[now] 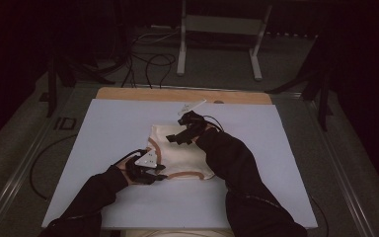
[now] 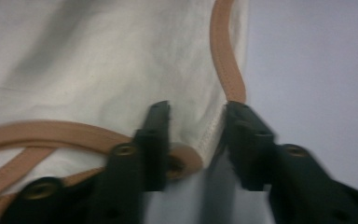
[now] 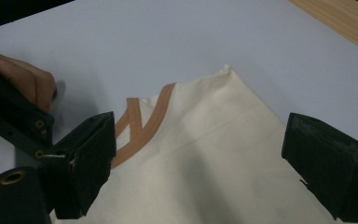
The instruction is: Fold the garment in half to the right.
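tote bag lies flat mid-worktop. left gripper jaws straddle its corner by the tan strap, not yet pinching; right gripper jaws spread wide over the cloth, likely to fold it.

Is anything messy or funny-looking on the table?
A bit, yes. The cream bag lies crooked and rumpled on the white board instead of flat, and its tan straps loop loosely over the cloth. The left gripper has the bag's corner between its jaws. Nothing looks torn or spilled.
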{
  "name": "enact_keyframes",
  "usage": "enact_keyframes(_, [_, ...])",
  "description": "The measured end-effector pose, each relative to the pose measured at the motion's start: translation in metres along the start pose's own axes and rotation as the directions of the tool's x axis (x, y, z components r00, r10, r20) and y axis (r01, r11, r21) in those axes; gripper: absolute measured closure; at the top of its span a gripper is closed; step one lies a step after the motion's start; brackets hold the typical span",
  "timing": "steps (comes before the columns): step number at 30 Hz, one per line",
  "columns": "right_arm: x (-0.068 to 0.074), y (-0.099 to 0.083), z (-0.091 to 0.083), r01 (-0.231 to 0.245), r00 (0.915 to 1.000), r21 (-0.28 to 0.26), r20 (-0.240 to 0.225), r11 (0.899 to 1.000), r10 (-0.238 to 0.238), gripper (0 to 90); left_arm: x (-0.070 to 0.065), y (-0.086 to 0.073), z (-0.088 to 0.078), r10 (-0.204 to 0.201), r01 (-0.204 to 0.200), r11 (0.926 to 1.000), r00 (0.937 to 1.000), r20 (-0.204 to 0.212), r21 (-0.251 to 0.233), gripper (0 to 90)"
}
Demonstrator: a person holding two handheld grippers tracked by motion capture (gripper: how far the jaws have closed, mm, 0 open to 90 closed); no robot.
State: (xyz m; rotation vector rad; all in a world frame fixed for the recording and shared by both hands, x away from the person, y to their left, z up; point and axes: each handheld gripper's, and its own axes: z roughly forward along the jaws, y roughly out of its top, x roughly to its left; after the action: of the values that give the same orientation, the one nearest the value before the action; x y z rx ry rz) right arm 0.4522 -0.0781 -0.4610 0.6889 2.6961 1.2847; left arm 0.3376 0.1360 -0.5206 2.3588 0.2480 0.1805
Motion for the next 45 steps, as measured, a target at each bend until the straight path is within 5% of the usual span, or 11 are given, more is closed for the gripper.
enact_keyframes(3, [0.001,0.002,0.004,0.004,1.0,0.004,-0.005,1.0,-0.004,10.3,0.001,0.001,0.001,0.017,-0.017,0.9999,0.9997,-0.019,0.004,77.3])
enact_keyframes(8, [0.004,0.007,0.009,0.012,0.9999,0.002,-0.01,1.0,-0.012,10.3,0.004,0.002,0.002,-0.004,0.004,1.0,0.9998,-0.02,-0.003,83.8])
enact_keyframes(16, [0.002,0.022,0.029,0.021,0.9997,0.01,-0.01,1.0,-0.021,10.3,0.005,0.003,0.002,-0.028,0.028,0.9996,0.9996,-0.008,0.001,85.1])
enact_keyframes(31, [-0.016,0.03,0.076,-0.073,0.9972,0.031,0.021,0.997,0.072,11.6,0.006,0.002,0.001,-0.026,0.026,0.9996,0.9997,0.0,-0.01,85.1])
enact_keyframes(33, [-0.018,0.03,0.081,-0.068,0.9972,0.054,0.036,0.996,0.066,14.3,0.008,0.002,0.0,-0.048,0.049,0.9982,0.9987,0.015,-0.034,85.2])
enact_keyframes(45, [-0.022,0.036,0.109,-0.054,0.9953,0.111,0.086,0.992,0.044,47.9,0.007,0.002,0.0,-0.035,0.035,0.999,0.9993,0.011,-0.028,85.2])
